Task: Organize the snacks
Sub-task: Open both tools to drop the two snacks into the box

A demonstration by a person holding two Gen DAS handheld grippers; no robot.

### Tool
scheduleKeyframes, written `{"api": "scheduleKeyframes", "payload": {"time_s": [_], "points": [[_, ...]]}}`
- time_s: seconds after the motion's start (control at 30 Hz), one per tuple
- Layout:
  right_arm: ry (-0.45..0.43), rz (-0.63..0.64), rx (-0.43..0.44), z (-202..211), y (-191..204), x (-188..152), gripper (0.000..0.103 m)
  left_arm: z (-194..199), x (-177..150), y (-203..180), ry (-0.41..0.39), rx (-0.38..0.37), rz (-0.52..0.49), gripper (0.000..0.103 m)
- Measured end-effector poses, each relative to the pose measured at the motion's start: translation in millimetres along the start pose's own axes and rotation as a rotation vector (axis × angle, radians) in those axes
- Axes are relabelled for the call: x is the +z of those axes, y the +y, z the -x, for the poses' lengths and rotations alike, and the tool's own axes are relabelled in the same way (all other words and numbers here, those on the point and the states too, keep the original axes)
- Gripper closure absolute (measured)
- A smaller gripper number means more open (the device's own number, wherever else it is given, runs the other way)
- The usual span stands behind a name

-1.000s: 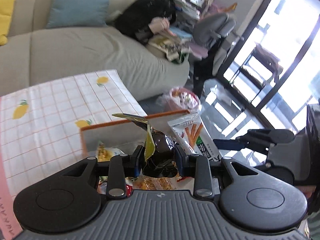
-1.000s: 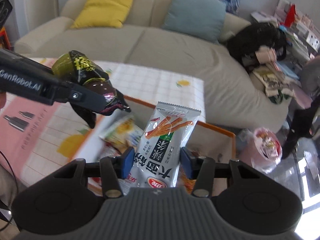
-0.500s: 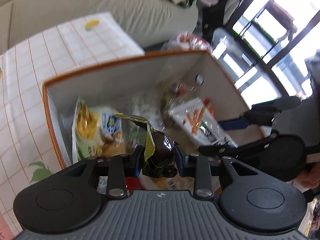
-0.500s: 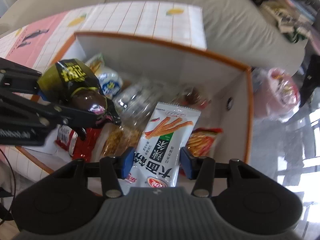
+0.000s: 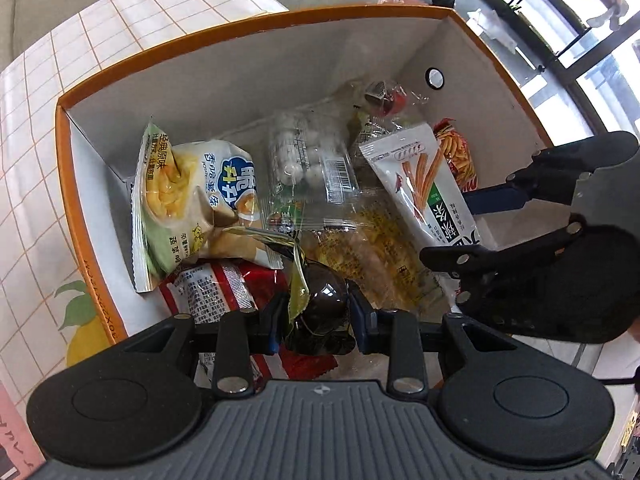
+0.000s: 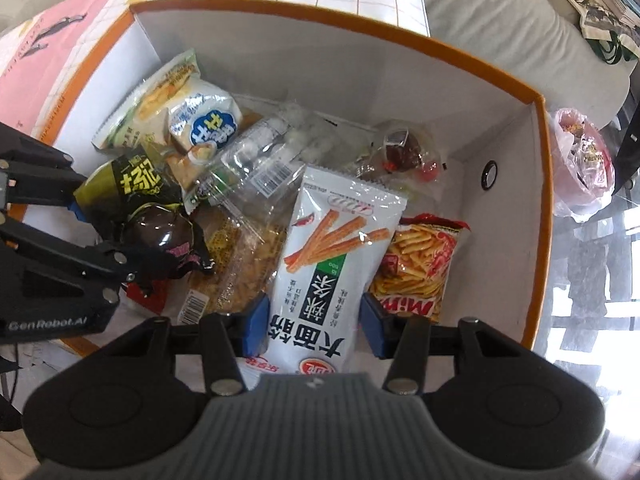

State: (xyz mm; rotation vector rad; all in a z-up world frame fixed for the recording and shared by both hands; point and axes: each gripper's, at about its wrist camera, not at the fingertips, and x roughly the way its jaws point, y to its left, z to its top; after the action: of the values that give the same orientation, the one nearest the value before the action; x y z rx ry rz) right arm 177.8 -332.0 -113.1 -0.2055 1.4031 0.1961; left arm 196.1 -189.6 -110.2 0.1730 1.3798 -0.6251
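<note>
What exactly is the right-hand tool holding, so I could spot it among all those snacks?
Look inside the orange-rimmed box, on its window side. Between the right gripper fingers is a tall white packet, beside a red fries bag. Only it is white with a green panel and pictured orange sticks.

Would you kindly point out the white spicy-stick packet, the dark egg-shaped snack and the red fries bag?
white spicy-stick packet [image 6: 332,248]: right wrist view, printed front.
dark egg-shaped snack [image 5: 322,294]: left wrist view, glossy rounded part.
red fries bag [image 6: 416,268]: right wrist view, fries picture.
</note>
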Motion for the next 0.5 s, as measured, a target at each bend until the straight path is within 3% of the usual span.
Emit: {"api": "scheduleKeyframes", "payload": {"time_s": [0.17, 0.4, 0.5], "points": [[0.025, -0.008, -0.012, -9.2, 1.8, 4.6, 0.054, -1.2, 2.4, -7.0, 0.013, 0.035, -0.022, 0.064], [0.030, -0.022, 0.000, -3.8, 0.4, 4.8, 0.043, 7.0, -2.0, -11.3, -0.004, 0.053, -0.031, 0.035], [0.021, -0.036, 0.001, 4.6, 0.2, 4.8, 0.040, 25.2, -6.6, -14.9, -0.032, 0.071, -0.046, 0.033]]}}
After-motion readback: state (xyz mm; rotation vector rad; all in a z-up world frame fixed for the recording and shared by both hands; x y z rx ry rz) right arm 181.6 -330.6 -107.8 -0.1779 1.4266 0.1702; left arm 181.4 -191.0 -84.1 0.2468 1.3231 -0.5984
